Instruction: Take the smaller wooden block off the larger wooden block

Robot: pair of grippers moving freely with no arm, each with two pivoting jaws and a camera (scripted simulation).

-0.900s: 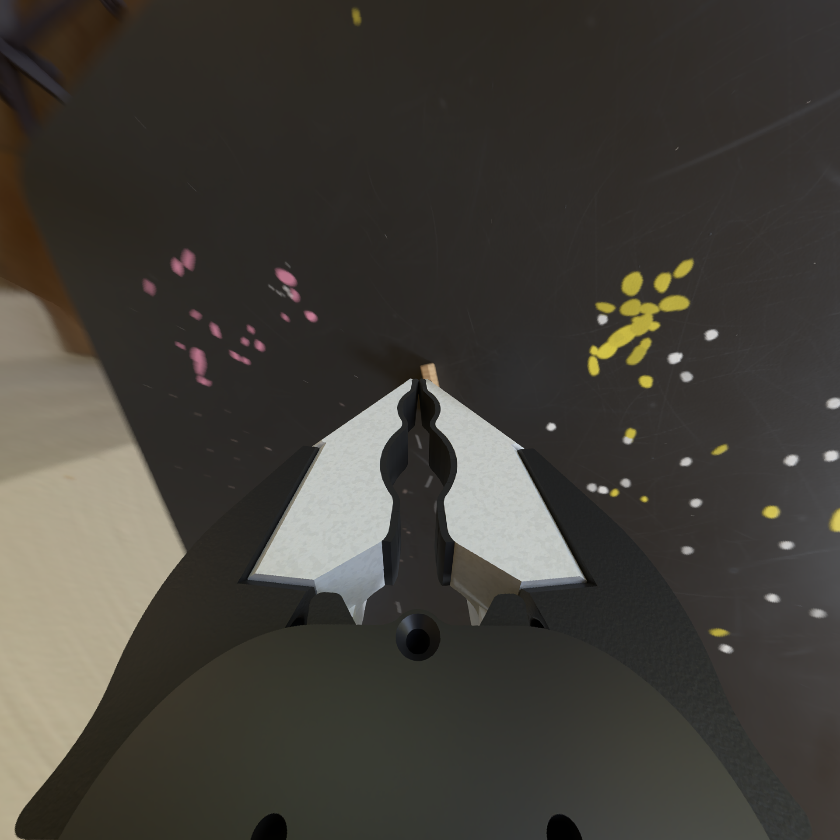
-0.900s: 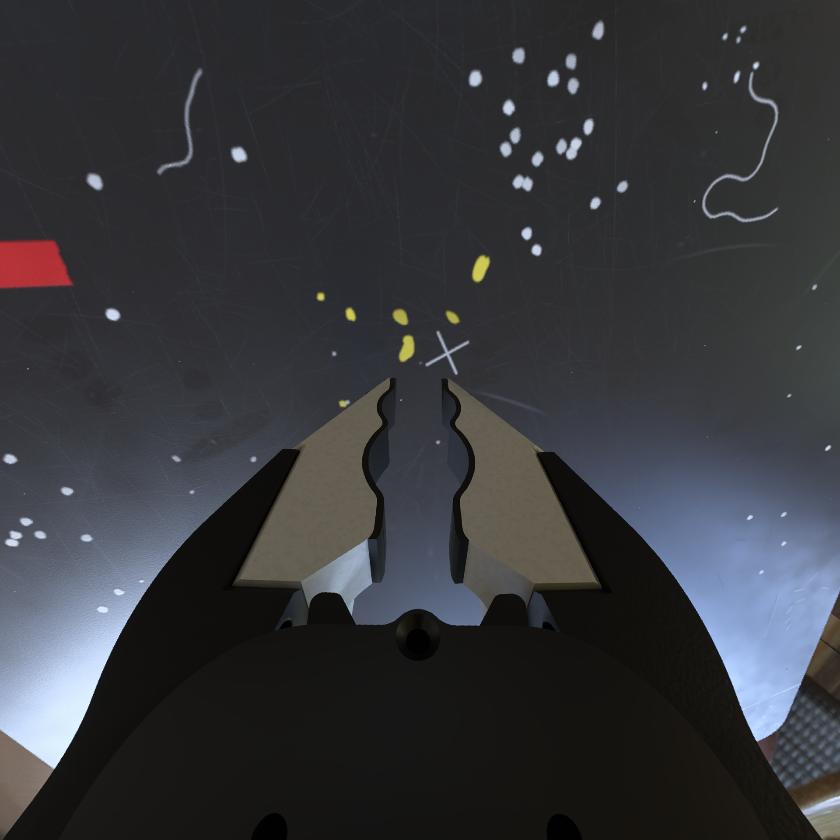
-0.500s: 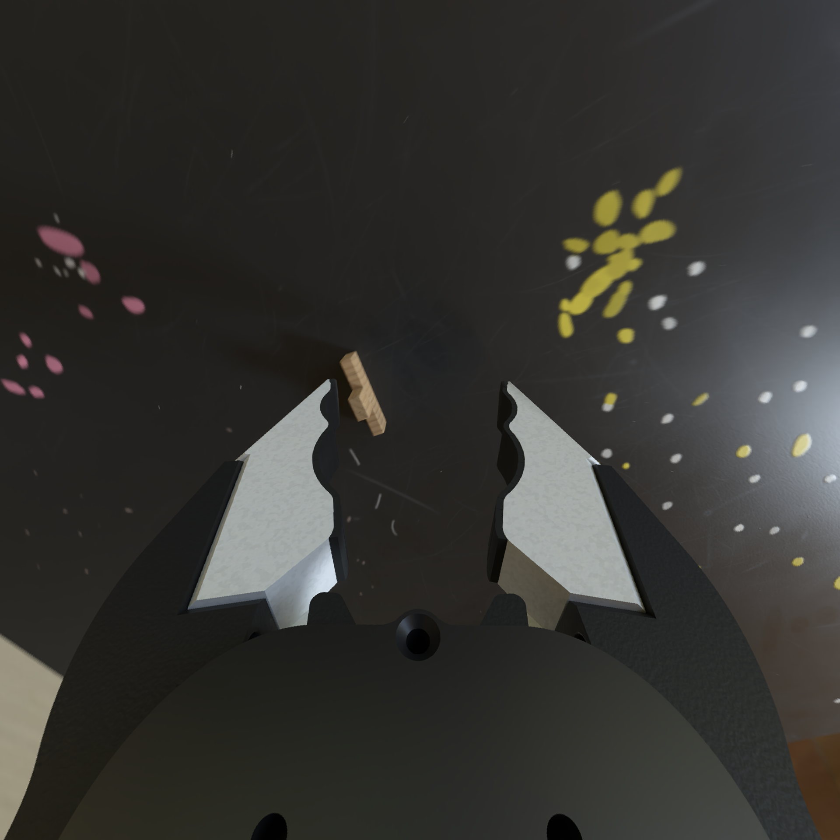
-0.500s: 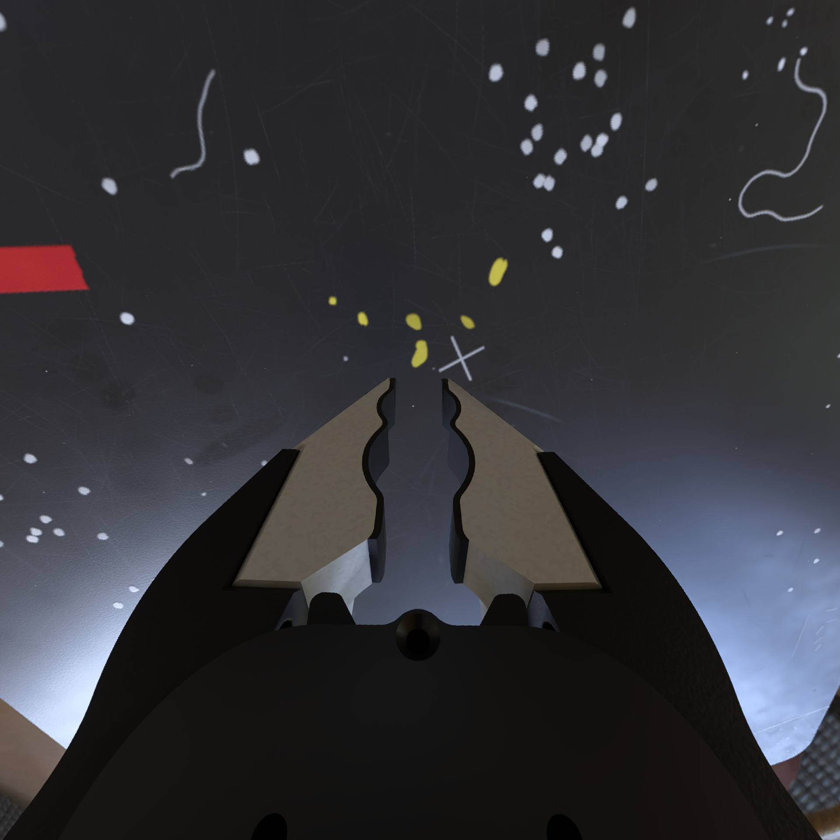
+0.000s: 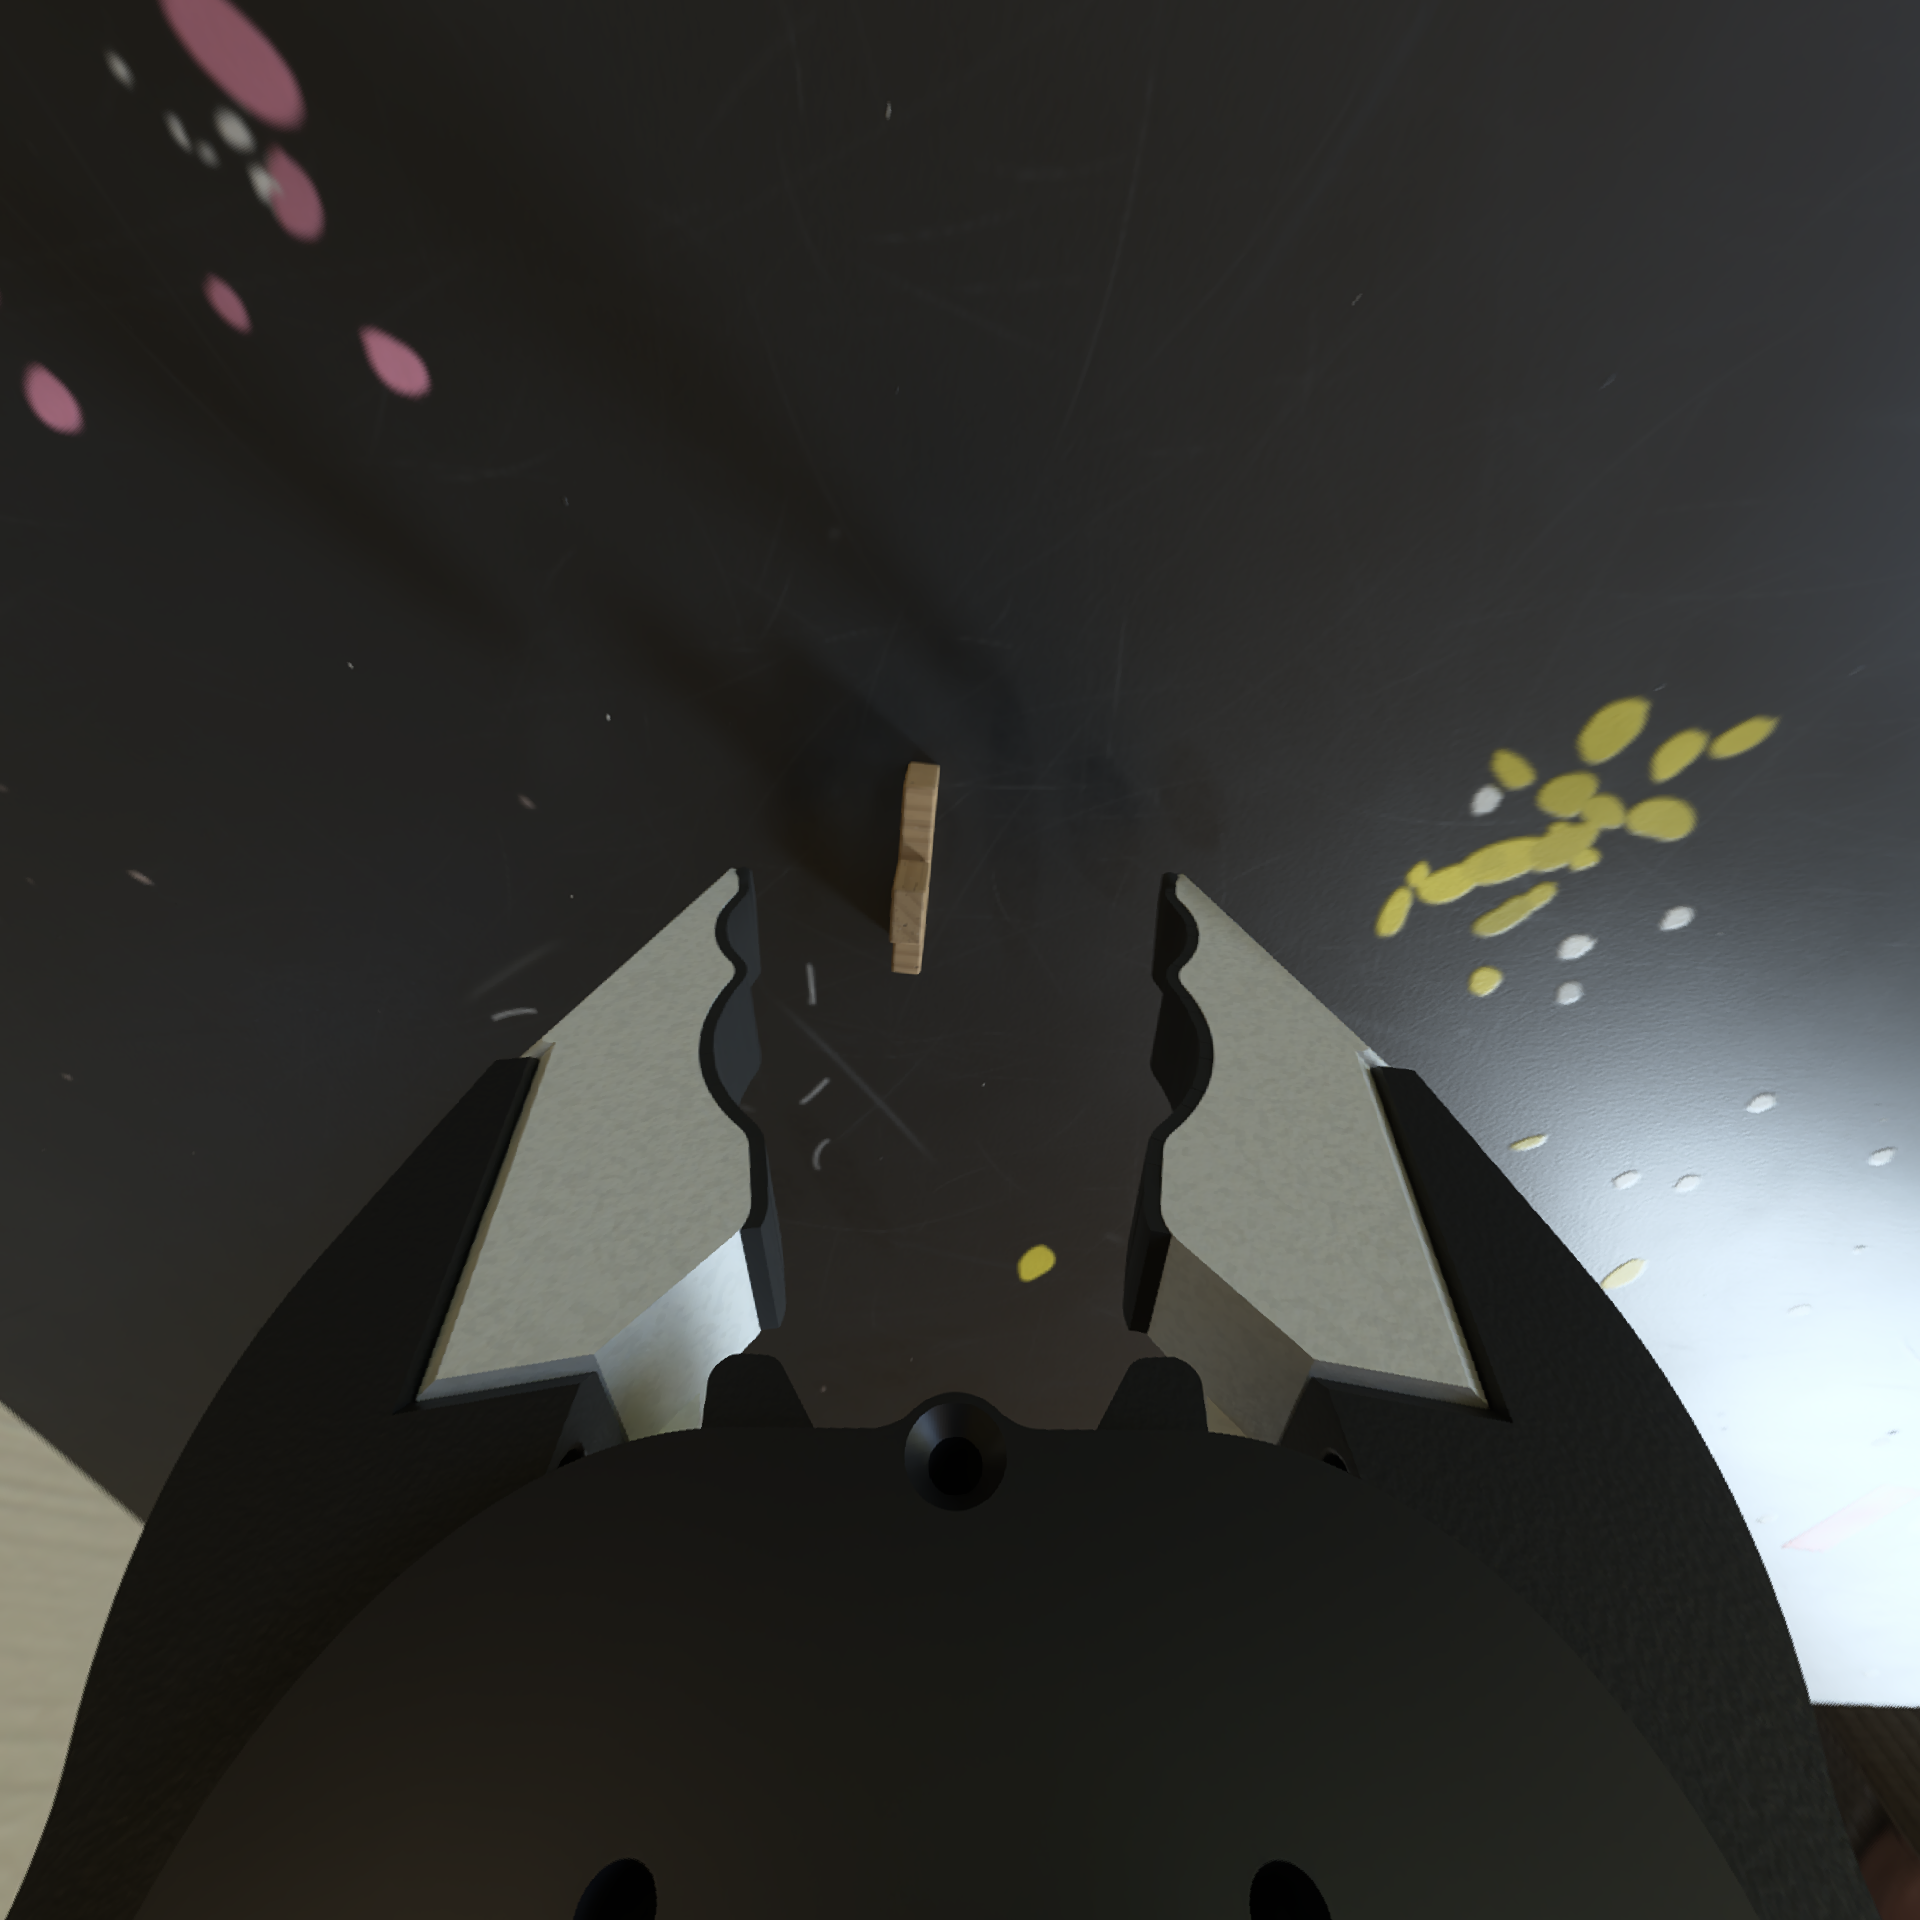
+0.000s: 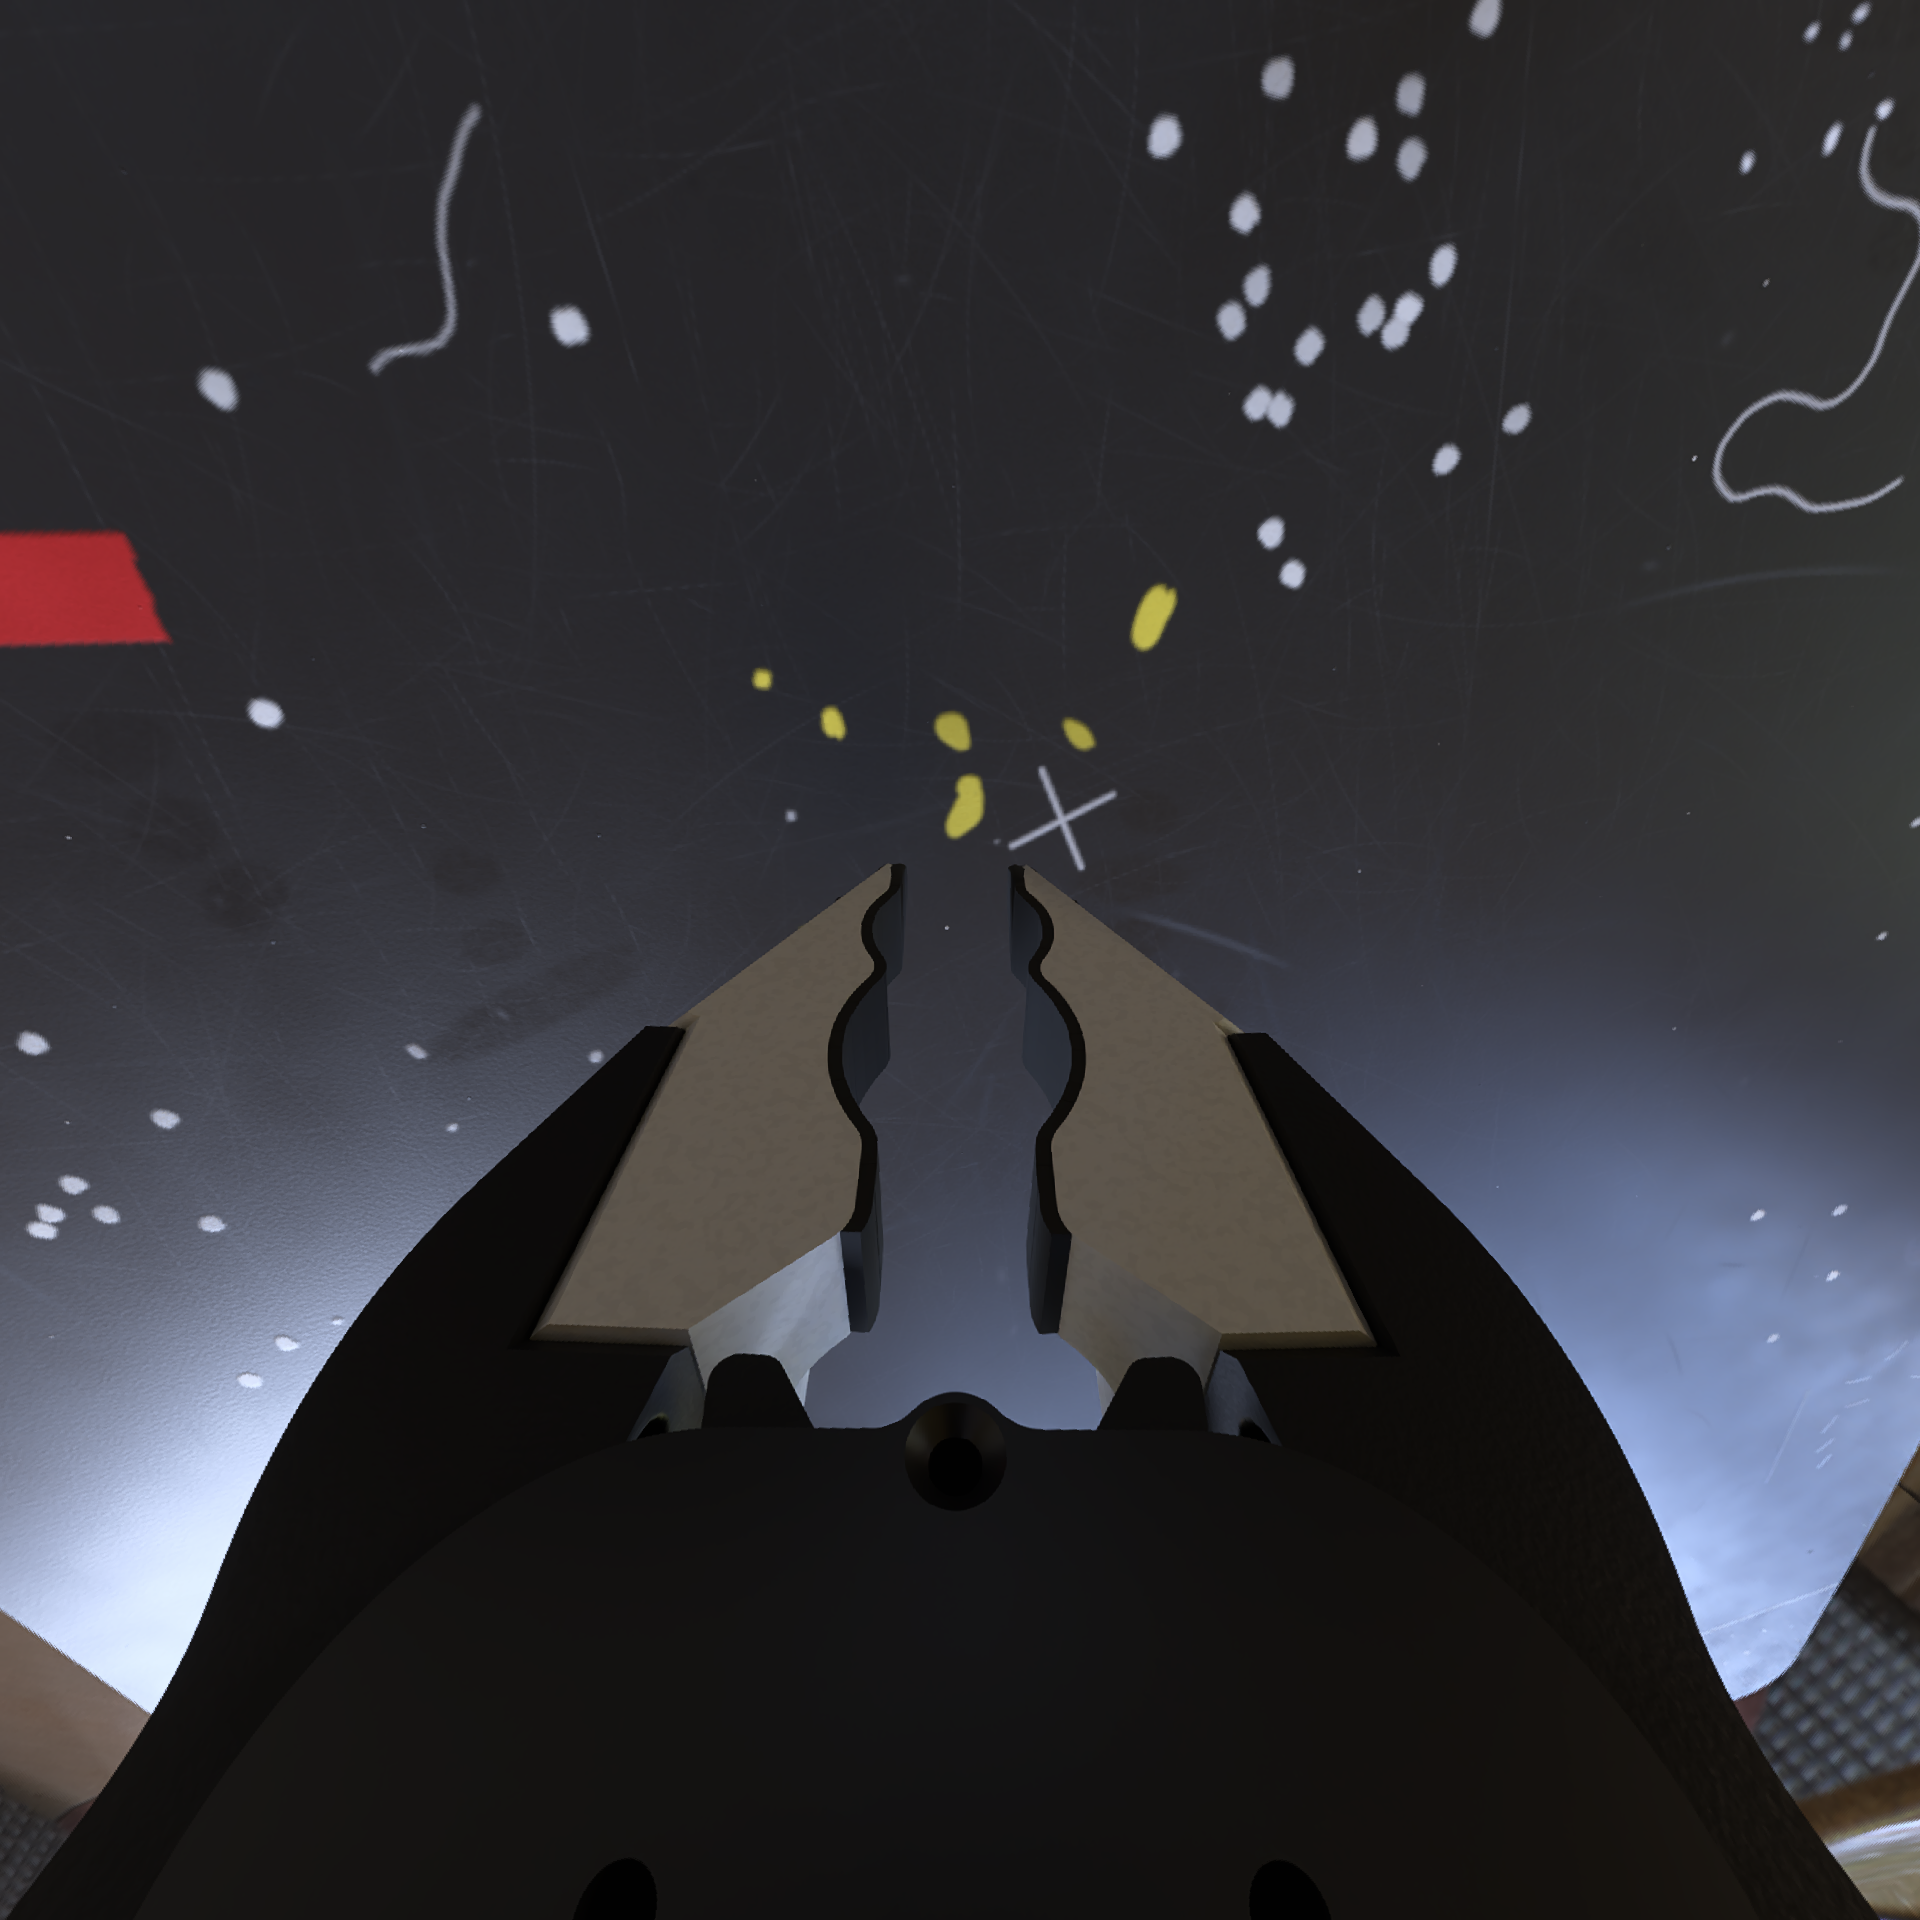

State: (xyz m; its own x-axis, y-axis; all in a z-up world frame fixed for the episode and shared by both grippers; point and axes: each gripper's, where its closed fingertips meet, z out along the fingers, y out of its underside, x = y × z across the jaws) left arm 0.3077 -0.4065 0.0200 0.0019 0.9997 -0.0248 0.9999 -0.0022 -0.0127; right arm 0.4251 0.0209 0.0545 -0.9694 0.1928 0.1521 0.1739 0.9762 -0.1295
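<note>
The surface (image 5: 1351, 312) was the largest thing in both views: dark, scratched, and spotted with pink, yellow and white paint marks. A red strip (image 6: 73, 587) lay at the far left edge in the right wrist view.

The left tool (image 5: 956, 883) stood wide open and held nothing. The right tool (image 6: 956, 868) had only a narrow gap between its tips, also with nothing in it, and no wood was visible in its view.

The wooden piece (image 5: 914, 868) lay on the surface just beyond the tips of the left tool, a little left of the middle of the gap, touching neither finger. It was small, thin and pale, with a step on its left side, so it may be the smaller wooden block lying against the larger wooden block. I could not tell if they were two parts or one.

I judged it to be very light, stiff and not fragile, and easy to knock over or push away. The best hold seemed to be across its thin width, on the two long flat faces.
</note>
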